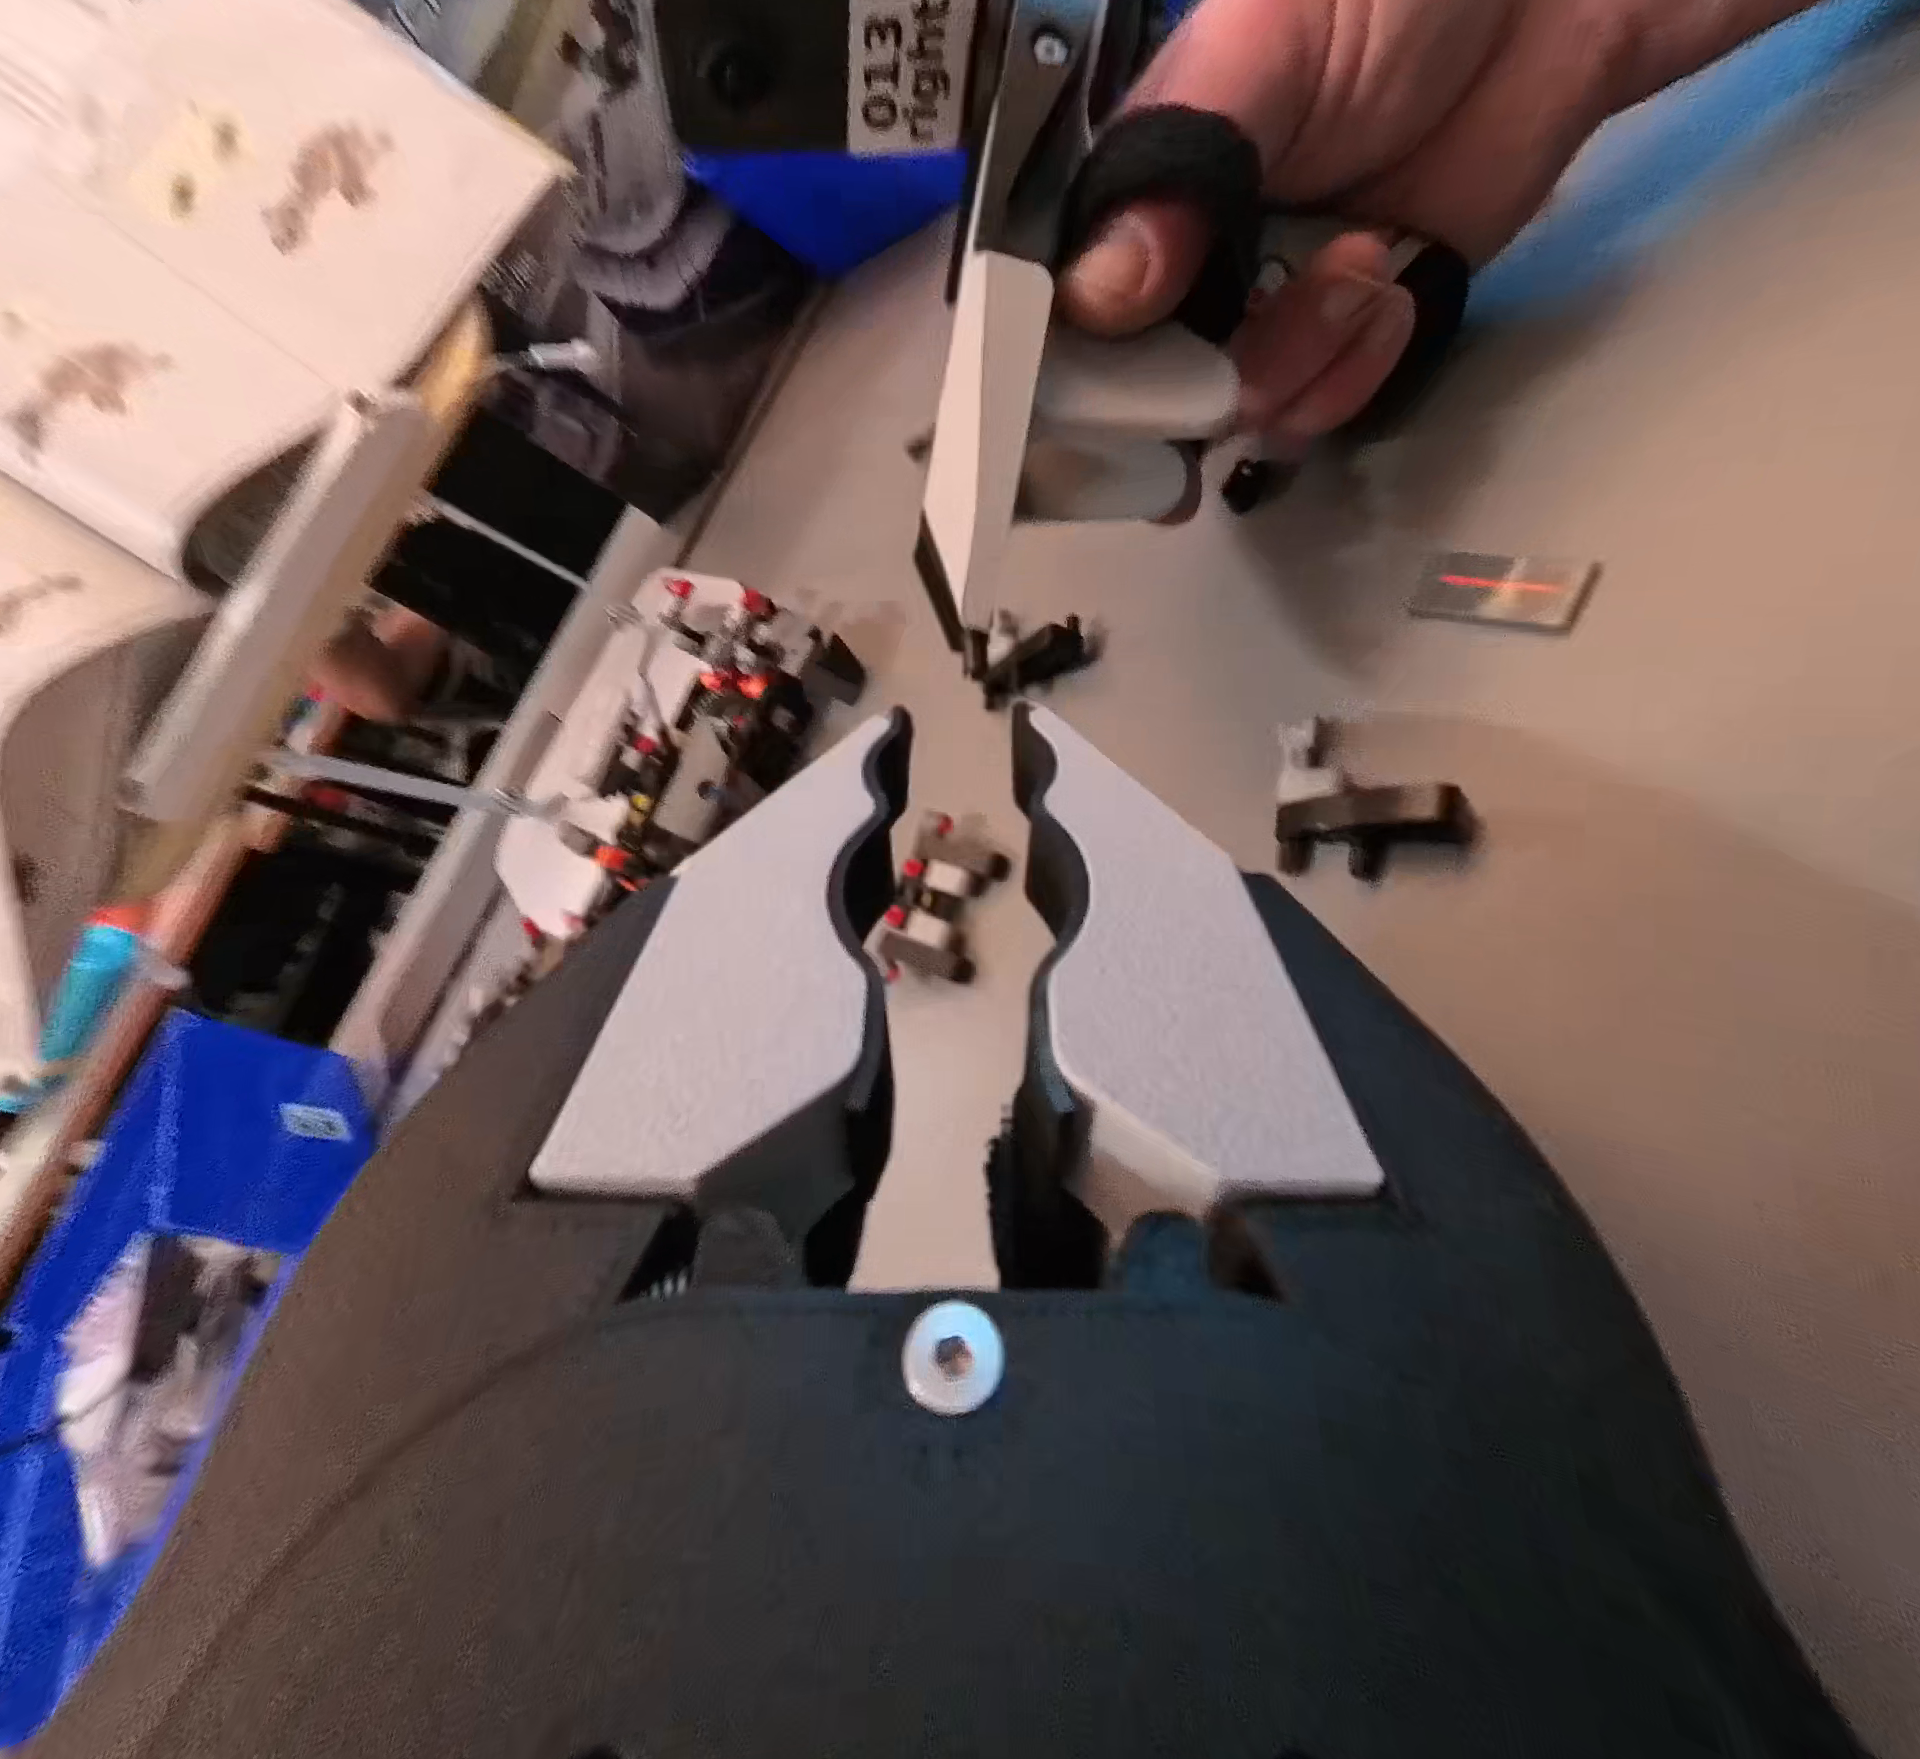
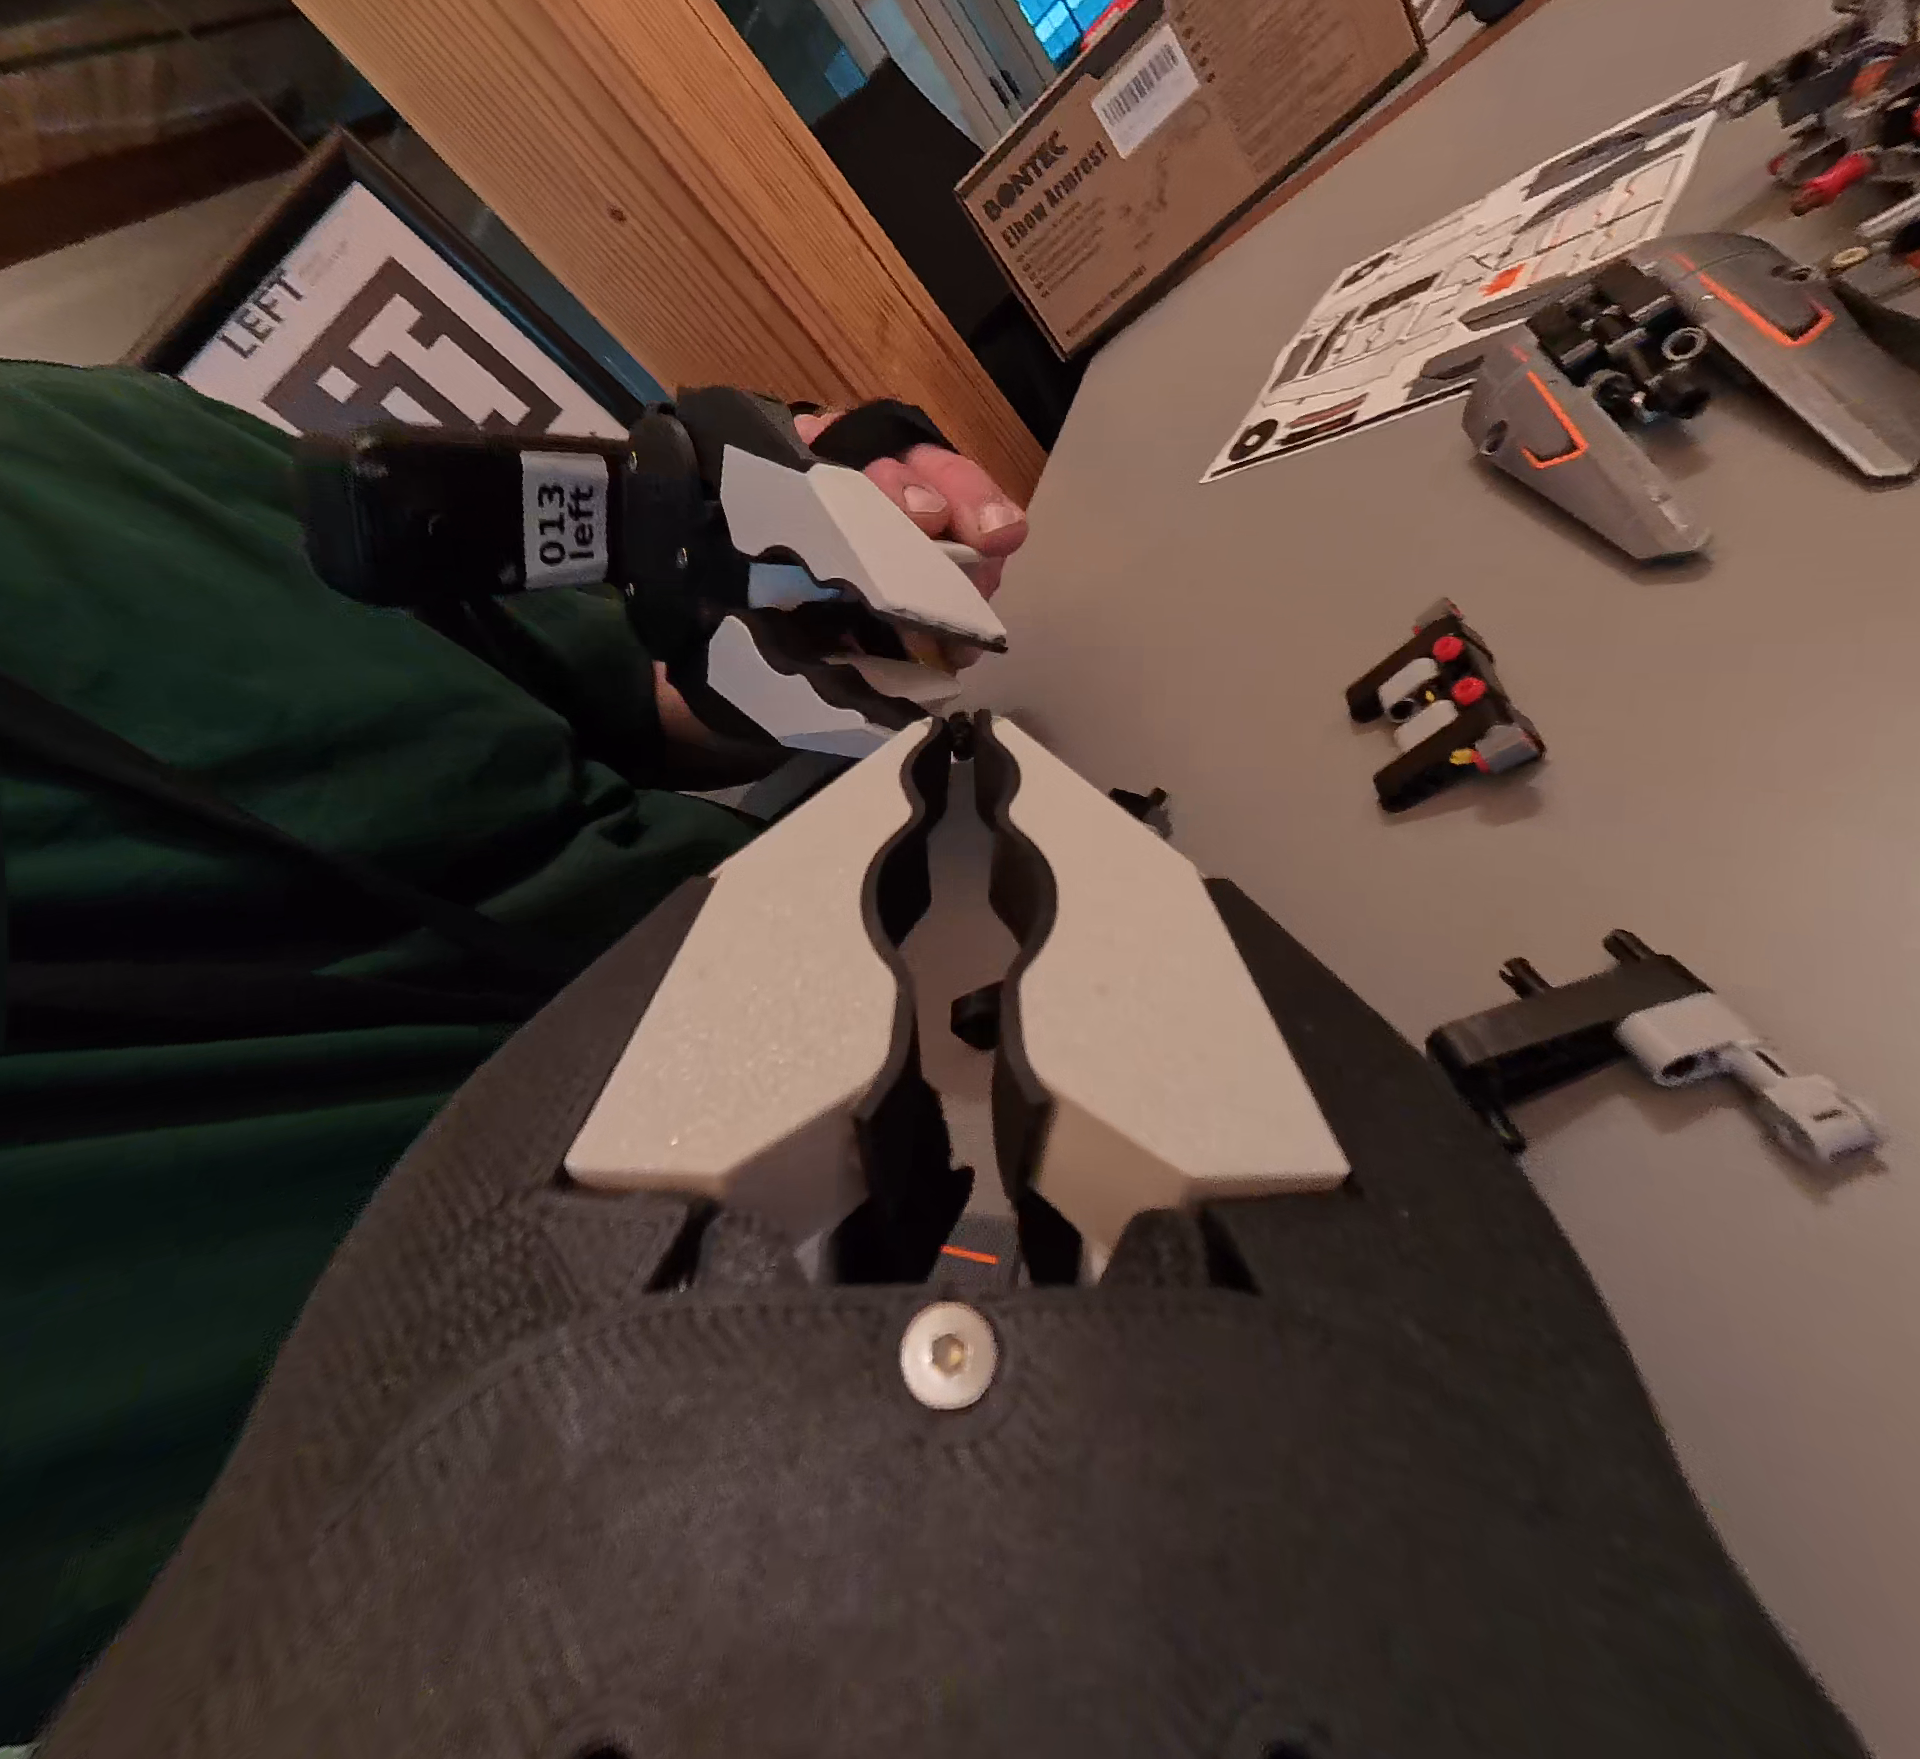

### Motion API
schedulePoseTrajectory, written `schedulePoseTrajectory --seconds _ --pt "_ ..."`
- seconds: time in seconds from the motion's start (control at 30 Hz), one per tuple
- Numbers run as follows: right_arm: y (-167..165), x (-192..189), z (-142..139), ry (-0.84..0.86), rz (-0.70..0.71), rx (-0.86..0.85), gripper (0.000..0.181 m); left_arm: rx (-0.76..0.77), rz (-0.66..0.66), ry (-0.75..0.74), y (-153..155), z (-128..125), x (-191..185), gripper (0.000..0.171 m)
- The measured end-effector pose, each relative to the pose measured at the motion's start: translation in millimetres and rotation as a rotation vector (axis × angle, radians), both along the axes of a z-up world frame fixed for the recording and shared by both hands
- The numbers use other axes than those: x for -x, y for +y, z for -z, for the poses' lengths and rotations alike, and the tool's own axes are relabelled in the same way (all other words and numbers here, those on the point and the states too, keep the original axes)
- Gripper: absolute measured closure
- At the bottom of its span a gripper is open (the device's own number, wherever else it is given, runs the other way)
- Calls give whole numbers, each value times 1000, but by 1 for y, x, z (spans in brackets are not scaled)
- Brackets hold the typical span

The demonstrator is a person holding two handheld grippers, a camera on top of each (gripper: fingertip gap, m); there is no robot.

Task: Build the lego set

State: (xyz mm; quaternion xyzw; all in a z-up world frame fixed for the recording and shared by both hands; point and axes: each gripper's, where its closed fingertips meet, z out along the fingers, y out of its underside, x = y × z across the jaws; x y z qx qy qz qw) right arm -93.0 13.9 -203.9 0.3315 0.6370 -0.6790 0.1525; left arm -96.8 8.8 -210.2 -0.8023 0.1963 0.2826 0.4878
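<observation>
On the grey tabletop [image 2: 1299,774] in front of you, the lego pieces lie scattered. Your right tongs [image 2: 961,741] are nearly pressed together, pinching a small black pin [image 2: 961,735] at their very tips. In the left wrist view the same right tongs [image 1: 971,660] point down at the tabletop [image 1: 1558,982], tips touching a small black piece [image 1: 1039,655]; that view is too blurred to tell more.

Your left tongs [image 1: 961,722] are spread apart and hold nothing. Between their fingers, lower down on the surface, you see a small black-and-white block with red pins [image 1: 935,894]. From the right wrist view, the left tongs [image 2: 961,670] sit just beside the tips of the right ones.

To the right lie the block with red pins [image 2: 1444,707], a black beam with a grey connector [image 2: 1621,1044] nearer you, a grey winged section with orange lines [image 2: 1642,379] farther off, and a printed sheet [image 2: 1455,275] beside it. A cardboard box [image 2: 1195,109] stands at the far edge.
</observation>
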Motion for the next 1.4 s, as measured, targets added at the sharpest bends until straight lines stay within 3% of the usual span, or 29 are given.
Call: schedulePoseTrajectory --seconds 0.13,0.3,0.43,0.63,0.8,1.03,1.4 --pt "1 1 5 -3 6 -36 179 115 -40 -183 -18 23 -1 150" --pt "0 0 8 -2 -3 -55 180 204 -121 -263 -29 52 2 150" --pt "0 0 8 -4 -2 -55 179 235 -133 -222 -23 59 5 150" --pt "0 1 11 1 5 -79 180 304 -164 -185 -18 78 10 166" --pt "-1 1 15 39 22 -135 180 245 -140 -194 -16 70 8 167" --pt "-3 4 9 148 71 -179 179 -27 -47 -364 -5 22 4 167" --pt "-3 4 0 216 98 -177 179 -110 32 -459 3 7 0 167"
